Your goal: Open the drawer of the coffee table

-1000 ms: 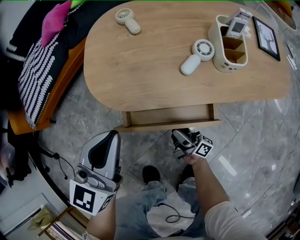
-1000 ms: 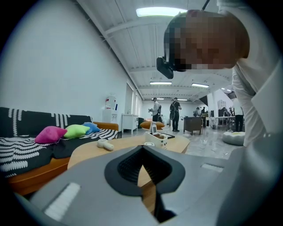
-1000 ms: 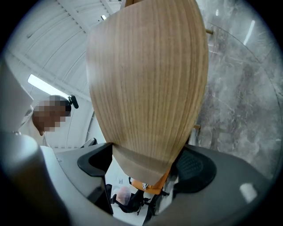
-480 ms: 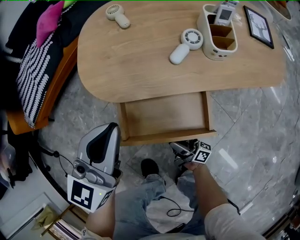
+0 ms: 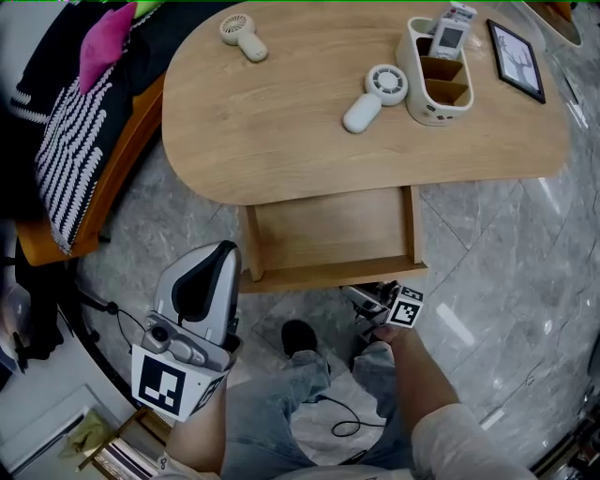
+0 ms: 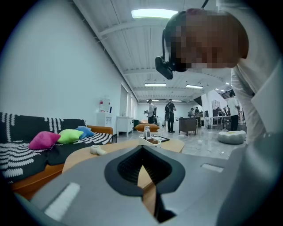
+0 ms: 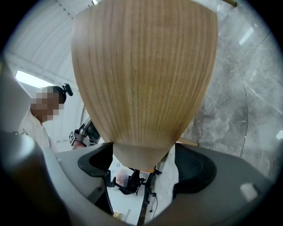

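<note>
Right gripper (image 5: 364, 297) clamped wide on the drawer front (image 5: 319, 275) (a jaw on either side of its edge), left gripper (image 5: 221, 253) off beside the drawer, tips together, holding nothing

Head view steeply above drawer (image 5: 328, 230)

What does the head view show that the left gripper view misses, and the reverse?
Only the head view: the right gripper gripping the front edge of the drawer, and the person's black shoe. Only the left gripper view: ceiling lights and people standing far back. Both: the table, a white fan, the pink cushion.
</note>
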{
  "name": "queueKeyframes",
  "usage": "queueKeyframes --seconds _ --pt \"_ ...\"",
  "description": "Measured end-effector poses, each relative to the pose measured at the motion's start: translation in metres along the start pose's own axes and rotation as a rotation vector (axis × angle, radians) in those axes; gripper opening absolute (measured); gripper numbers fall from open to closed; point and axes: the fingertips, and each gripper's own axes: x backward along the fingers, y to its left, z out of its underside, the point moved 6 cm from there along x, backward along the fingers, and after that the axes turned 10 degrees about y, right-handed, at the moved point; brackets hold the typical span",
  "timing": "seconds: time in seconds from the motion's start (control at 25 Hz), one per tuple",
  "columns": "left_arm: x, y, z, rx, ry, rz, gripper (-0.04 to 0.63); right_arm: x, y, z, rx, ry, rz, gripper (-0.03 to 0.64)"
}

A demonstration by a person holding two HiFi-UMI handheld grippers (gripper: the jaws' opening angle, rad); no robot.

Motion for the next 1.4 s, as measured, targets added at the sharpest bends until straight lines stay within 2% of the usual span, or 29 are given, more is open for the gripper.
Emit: queueKeyframes --seconds 0.16,0.24,0.36,0.48,0.6,0.76,0.96,1.12,1.28,1.4 --pt "0.0 0.0 0.0 0.004 -0.01 -0.004 -0.002 0.001 0.0 0.0 -0.006 -0.002 0.006 0.433" --pt "0.0 -0.003 0.0 0.009 -0.007 -0.006 -0.002 0.003 0.0 0.003 -0.003 0.036 0.029 0.434" --pt "0.004 -0.001 -0.017 0.022 -0.018 -0.03 -0.002 0.011 0.012 0.015 -0.024 0.144 0.07 0.434" --pt "0.017 0.0 -0.051 0.026 -0.003 -0.019 -0.002 0.022 0.062 0.025 0.003 0.299 0.082 0.434" --pt "0.029 0.007 -0.102 0.034 -0.033 -0.038 -0.002 0.024 0.148 -0.017 0.148 0.356 0.053 0.433" --pt "0.052 0.01 -0.187 0.036 -0.062 -0.048 -0.002 -0.001 0.309 -0.106 0.454 0.317 0.052 0.433" --pt "0.089 0.005 -0.3 0.09 -0.077 -0.014 -0.002 -0.04 0.531 -0.218 0.863 0.171 0.19 0.411" --pt "0.114 -0.009 -0.389 0.053 -0.123 0.01 -0.002 -0.058 0.685 -0.271 1.138 0.06 0.299 0.363" --pt "0.143 -0.026 -0.466 0.005 -0.196 0.01 -0.002 -0.056 0.785 -0.288 1.298 0.002 0.412 0.308" --pt "0.161 -0.034 -0.509 -0.029 -0.244 0.005 -0.002 -0.046 0.824 -0.301 1.312 -0.051 0.461 0.25"
